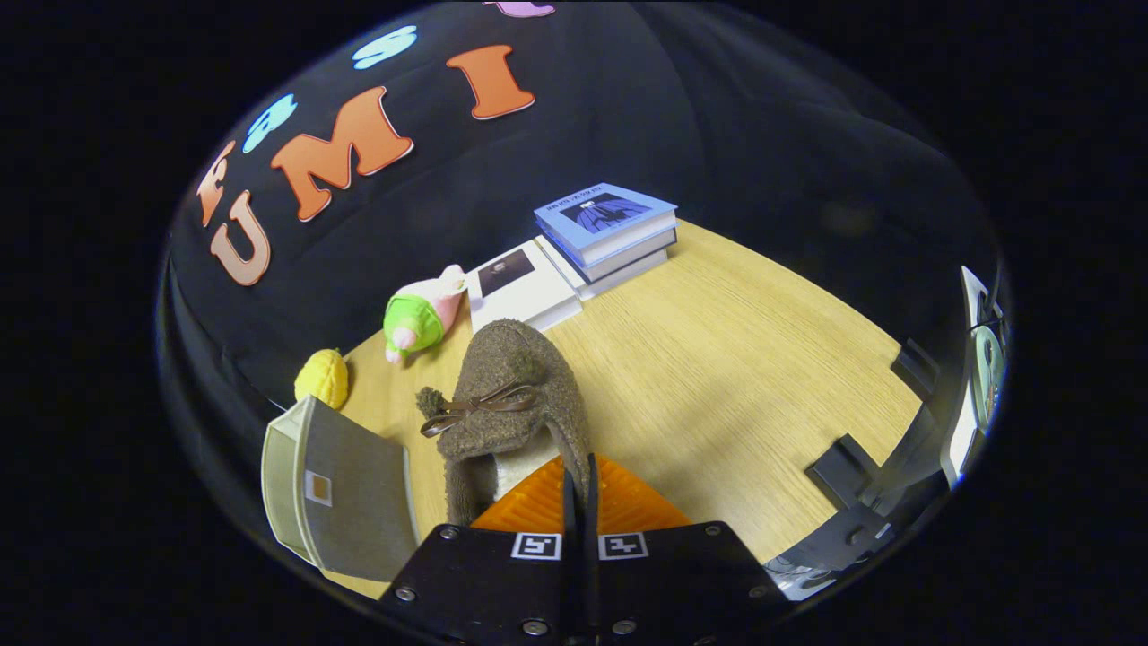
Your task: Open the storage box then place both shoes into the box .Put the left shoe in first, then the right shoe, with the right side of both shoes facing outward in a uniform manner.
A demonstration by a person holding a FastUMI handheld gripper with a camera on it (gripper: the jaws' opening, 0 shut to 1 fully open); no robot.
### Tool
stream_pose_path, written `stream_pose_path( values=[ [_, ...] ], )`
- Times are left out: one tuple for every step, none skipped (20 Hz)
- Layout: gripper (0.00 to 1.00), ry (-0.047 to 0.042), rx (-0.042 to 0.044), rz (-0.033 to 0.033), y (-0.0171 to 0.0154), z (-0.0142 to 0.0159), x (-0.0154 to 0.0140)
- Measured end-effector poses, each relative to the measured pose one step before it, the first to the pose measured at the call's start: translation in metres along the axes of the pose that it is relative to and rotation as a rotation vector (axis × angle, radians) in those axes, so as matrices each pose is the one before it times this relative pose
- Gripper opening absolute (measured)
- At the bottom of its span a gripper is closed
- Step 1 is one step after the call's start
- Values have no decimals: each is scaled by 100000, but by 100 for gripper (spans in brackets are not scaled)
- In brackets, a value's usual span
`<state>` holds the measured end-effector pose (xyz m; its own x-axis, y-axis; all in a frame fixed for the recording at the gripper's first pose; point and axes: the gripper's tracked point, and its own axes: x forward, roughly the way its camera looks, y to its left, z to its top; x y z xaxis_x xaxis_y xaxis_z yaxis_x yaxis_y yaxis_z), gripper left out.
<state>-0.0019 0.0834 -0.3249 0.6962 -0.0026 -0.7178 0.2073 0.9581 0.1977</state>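
Fingers [579,489] pressed together on the heel rim of a brown fuzzy shoe [511,395], bow-trimmed, held above the table [735,359], storage box [345,489] beside it.

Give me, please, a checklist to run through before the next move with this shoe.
1. Grip: gripper fingers closed on the heel rim of the brown fuzzy shoe with a bow: ok.
2. Grey fabric storage box open: cannot tell.
3. Held shoe is the left one: cannot tell.
4. Path: box sits just beside the shoe, nothing between them: ok.
5. Yellow plush toy, green-and-pink plush toy and stacked books lie beyond the shoe, out of the way: ok.
6. Shoe lifted off the light wooden table: cannot tell.
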Motion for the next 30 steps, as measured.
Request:
stream_pose_path(
  values=[
    [1, -1113, 422, 1145, 1594, 242, -854],
    [1, -1058, 279, 1064, 1423, 42, -773],
    [1, -624, -203, 1232, 1458, 65, -712],
    [1, -311, -364, 1212, 1603, -99, -700],
    [1, -246, -128, 1079, 1564, -54, -500],
    [1, -151, -235, 1228, 1654, -206, -471],
    [1, -440, -95, 1493, 1642, -125, -440],
    [1, -53, 140, 1593, 1818, -309, -504],
    [1, 412, 217, 1586, 1601, -383, -290],
    [1, 303, -85, 1550, 1582, -302, -213],
    [1, -81, -196, 1250, 1435, -290, -187],
    [1, 273, -584, 1108, 1257, -301, -52],
    [1, 436, -591, 1122, 1293, -294, 9],
    [1, 430, -305, 871, 1212, -361, 11],
    [1, 790, -439, 791, 970, -400, 173],
    [1, 788, -348, 709, 977, -478, 78],
    [1, 542, -95, 461, 679, -345, 206],
    [1, 845, -323, 15, 677, -452, 286],
    [1, 886, -144, -101, 461, -586, 381],
    [1, 895, -141, -326, 446, -625, 386],
    [1, 872, -568, -238, 330, -560, 451],
    [1, 1157, -738, -235, 231, -578, 535],
    [1, 883, -468, -344, 202, -559, 324],
    [1, 961, -928, -359, 168, -488, 506],
    [1, 1132, -1223, -287, 119, -517, 470],
    [1, 729, -353, -265, 140, -467, 307],
    [2, 540, -150, -466, -7, -407, 252],
    [3, 573, 224, 337, 56, -368, 241],
    [10, -430, 145, 1086, 336, -114, 24],
    [28, -1803, -227, 764, 182, 678, -332]
  ],
)
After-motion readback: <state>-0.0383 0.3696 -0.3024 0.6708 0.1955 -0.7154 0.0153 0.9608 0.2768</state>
